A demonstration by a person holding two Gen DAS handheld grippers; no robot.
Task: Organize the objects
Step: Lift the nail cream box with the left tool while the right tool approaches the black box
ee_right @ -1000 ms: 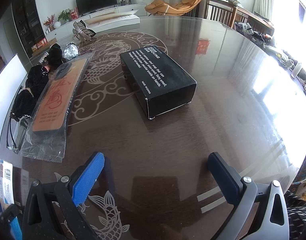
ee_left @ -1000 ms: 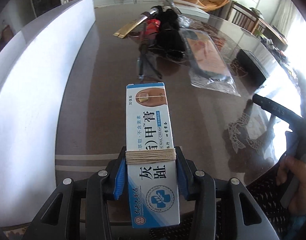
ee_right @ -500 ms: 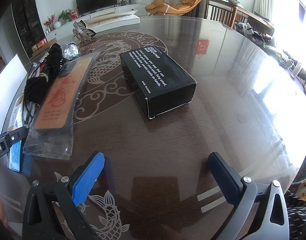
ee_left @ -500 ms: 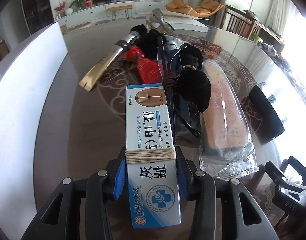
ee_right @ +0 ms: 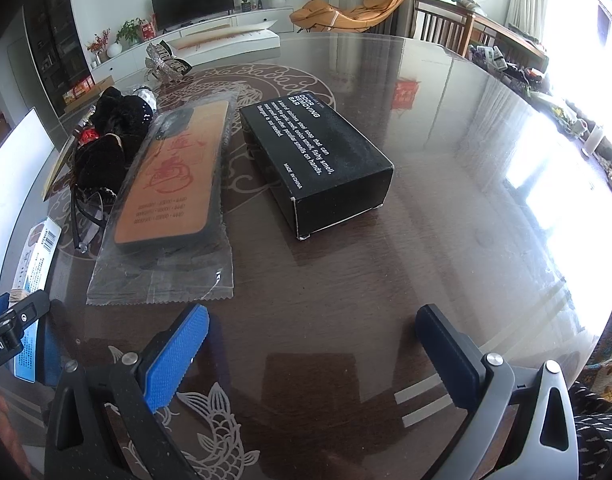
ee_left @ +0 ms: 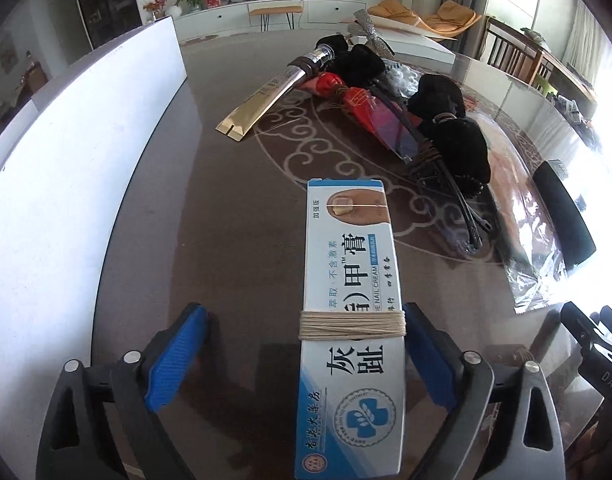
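Cream box (ee_left: 348,320) lying lengthwise up-frame, leaning against right pad; left gripper (ee_left: 306,356) jaws just opening, releasing it; right gripper (ee_right: 312,354) idling, spread wide.

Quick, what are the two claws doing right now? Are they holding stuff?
Left claw: open, just let go; the nail cream box lies between its fingers, against one.
Right claw: open, holding nothing.
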